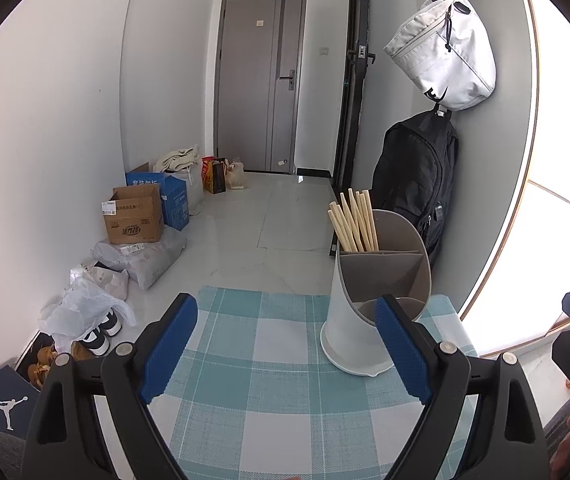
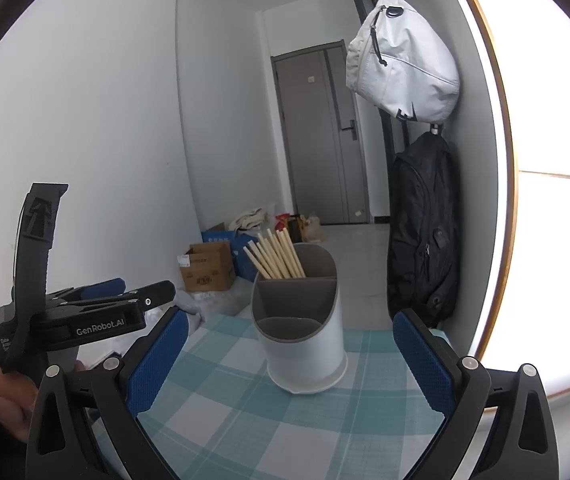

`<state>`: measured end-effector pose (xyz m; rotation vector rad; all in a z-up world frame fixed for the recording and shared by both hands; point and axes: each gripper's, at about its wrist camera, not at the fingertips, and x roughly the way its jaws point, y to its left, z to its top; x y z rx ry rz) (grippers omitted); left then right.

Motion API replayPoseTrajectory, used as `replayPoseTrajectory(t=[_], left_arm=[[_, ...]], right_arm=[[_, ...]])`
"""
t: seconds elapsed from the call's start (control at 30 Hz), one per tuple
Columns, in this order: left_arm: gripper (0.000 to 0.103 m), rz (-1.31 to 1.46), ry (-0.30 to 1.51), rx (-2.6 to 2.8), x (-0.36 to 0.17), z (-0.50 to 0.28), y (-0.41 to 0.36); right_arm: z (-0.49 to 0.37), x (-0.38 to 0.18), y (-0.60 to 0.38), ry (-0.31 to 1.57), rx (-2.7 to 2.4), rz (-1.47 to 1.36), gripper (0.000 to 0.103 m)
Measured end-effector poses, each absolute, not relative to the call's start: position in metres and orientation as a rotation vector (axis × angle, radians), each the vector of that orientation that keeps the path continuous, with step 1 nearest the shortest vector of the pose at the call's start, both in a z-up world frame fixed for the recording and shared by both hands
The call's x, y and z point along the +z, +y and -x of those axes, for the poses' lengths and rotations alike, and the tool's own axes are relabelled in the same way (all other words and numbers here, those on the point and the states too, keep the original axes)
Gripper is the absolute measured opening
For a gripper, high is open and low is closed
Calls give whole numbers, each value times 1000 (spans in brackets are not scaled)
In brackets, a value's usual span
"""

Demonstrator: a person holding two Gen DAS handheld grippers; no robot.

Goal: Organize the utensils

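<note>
A white utensil holder with a grey divided insert stands on a teal and white checked tablecloth. Several pale wooden chopsticks stand in its far compartment; the other compartments look empty. My left gripper is open and empty, just left of and before the holder. In the right wrist view the holder and chopsticks sit ahead of my right gripper, which is open and empty. The left gripper shows at that view's left.
A black backpack and a white bag hang on the wall right of the table. Cardboard boxes, plastic bags and shoes lie on the floor beyond the table's left edge. A grey door closes the hallway.
</note>
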<state>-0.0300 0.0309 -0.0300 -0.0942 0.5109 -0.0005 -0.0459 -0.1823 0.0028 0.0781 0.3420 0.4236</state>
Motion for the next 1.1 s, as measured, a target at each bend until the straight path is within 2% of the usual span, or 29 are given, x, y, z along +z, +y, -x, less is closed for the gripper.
replayPoseTrajectory(t=[1.1], left_arm=[[87,40,524,18,-34,30,22]], right_arm=[[45,2,-184,351,422,-76,103]])
